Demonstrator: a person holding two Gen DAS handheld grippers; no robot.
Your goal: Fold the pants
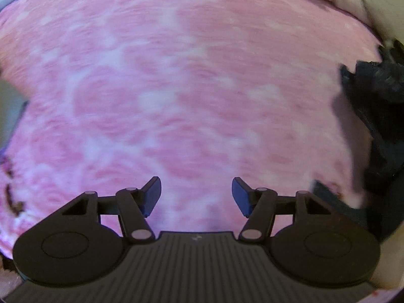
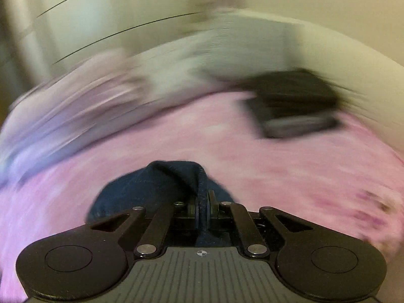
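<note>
A fold of dark navy woven pants point(image 2: 161, 186) is clamped in the right gripper point(image 2: 202, 205) above the mottled pink, possibly fleecy, bed cover point(image 1: 192, 88); the left gripper point(image 1: 196, 197) is held apart, empty

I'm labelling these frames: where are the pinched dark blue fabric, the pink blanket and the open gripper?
dark blue fabric point(image 2: 161, 189): right wrist view, bunched fold above the shut jaws.
pink blanket point(image 1: 176, 88): left wrist view, bare middle.
left gripper point(image 1: 196, 197): left wrist view, between fingertips.
</note>
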